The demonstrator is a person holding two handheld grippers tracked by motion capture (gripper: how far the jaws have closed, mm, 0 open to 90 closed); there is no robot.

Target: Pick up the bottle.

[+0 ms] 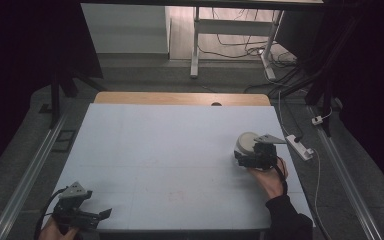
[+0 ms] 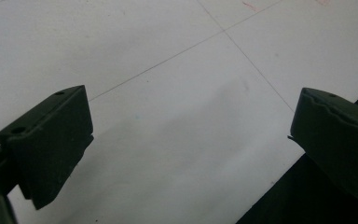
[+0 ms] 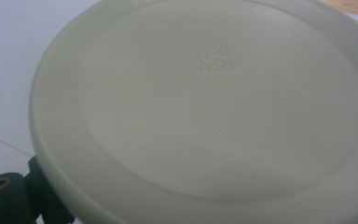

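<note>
The right gripper [image 1: 247,150] is at the right side of the white bench [image 1: 170,150], its nose against a pale round lid [image 1: 245,142] that sits on the bench near the right edge, about midway between front and back. In the right gripper view the lid [image 3: 214,116] is seen very close, a smooth cream disc with a raised rim and a small embossed mark near its centre; one black finger [image 3: 9,196] shows at the lower left, touching the rim, while the other is hidden behind the disc, so whether the fingers are clamped on the lid I cannot tell. The person's hand [image 1: 267,177] grips this tool from behind, a dark sleeve below it. The left gripper [image 1: 97,216] hovers at the front left corner of the bench, well apart from the lid. In the left gripper view its fingers [image 2: 51,144] stand wide apart with nothing between them, above bare bench crossed by faint thin lines, the bench edge at lower right.
</note>
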